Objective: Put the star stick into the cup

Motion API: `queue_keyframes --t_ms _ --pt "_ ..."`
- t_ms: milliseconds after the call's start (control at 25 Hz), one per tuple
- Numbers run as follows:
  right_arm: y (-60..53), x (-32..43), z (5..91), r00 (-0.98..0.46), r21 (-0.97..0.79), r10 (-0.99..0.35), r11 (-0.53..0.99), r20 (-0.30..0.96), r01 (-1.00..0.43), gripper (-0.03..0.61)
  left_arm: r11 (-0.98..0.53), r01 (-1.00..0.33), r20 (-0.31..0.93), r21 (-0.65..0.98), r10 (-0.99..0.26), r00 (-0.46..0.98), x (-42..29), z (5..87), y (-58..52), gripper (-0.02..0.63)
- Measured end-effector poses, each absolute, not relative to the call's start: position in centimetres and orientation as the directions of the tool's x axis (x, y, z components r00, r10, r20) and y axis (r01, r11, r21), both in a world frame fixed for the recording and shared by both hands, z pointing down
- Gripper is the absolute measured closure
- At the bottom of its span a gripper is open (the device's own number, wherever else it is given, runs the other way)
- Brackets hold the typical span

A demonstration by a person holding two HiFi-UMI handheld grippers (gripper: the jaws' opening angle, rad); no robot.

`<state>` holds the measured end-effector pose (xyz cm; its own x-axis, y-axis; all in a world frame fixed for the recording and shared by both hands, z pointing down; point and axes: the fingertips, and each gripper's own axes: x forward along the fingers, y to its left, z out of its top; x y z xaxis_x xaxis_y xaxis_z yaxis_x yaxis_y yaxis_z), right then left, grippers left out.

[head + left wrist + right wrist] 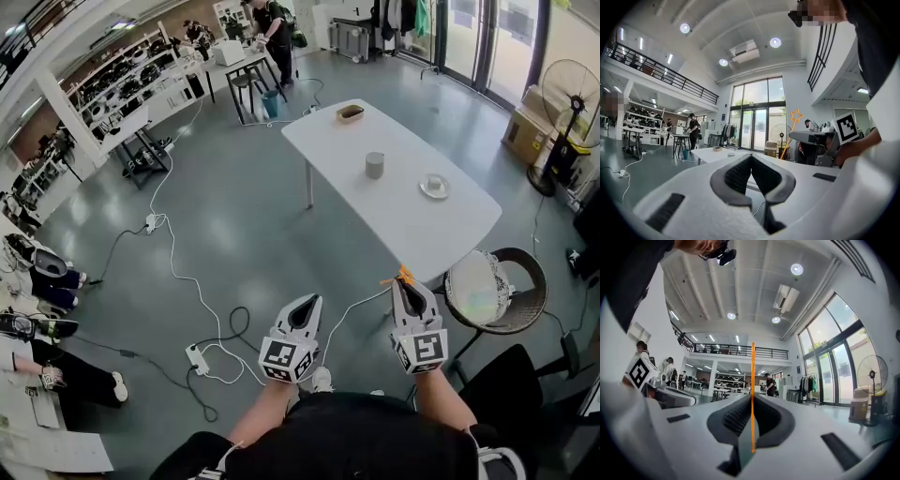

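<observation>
The star stick (pixel 753 380) is a thin orange rod that stands upright between the pads of my right gripper (pixel 753 398), which is shut on it. In the left gripper view its star (pixel 795 115) shows above the right gripper (pixel 816 138). From the head view only an orange tip (pixel 403 276) shows at the right gripper (pixel 406 286). The grey cup (pixel 375 165) stands upright on the white table (pixel 403 220), well ahead of both grippers. My left gripper (pixel 302 309) hangs over the floor beside the right one, its jaws (pixel 751 158) shut and holding nothing.
On the table also sit a white saucer (pixel 434 186) and a small basket (pixel 350 112). A round chair (pixel 497 289) stands at the table's near right corner. Cables and a power strip (pixel 197 358) lie on the floor at left. A fan (pixel 568 98) stands far right.
</observation>
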<state>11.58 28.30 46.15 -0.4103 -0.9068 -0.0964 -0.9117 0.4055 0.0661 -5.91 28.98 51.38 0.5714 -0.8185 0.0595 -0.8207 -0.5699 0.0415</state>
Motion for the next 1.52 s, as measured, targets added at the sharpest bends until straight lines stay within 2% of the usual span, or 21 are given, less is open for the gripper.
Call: queue_keyframes --t_ms 840,1240,1520 --pt "20.5 0.4 45.2 -0.377 0.055 -0.919 0.372 -0.118 -0.926 0.557 -0.638 -0.770 0.078 0.005 -0.767 0.637 -16.5 52.3 22.2 0.606" --pt "14.5 -0.4 45.6 -0.352 0.044 -0.930 0.350 -0.102 -0.936 0.557 -0.664 -0.747 0.085 0.036 -0.743 0.664 -17.0 53.4 17.3 0.606" --pt "8.4 0.2 45.7 -0.361 0.005 -0.926 0.363 -0.107 -0.932 0.557 -0.669 -0.744 0.107 -0.010 -0.740 0.664 -16.2 53.6 11.8 0.606"
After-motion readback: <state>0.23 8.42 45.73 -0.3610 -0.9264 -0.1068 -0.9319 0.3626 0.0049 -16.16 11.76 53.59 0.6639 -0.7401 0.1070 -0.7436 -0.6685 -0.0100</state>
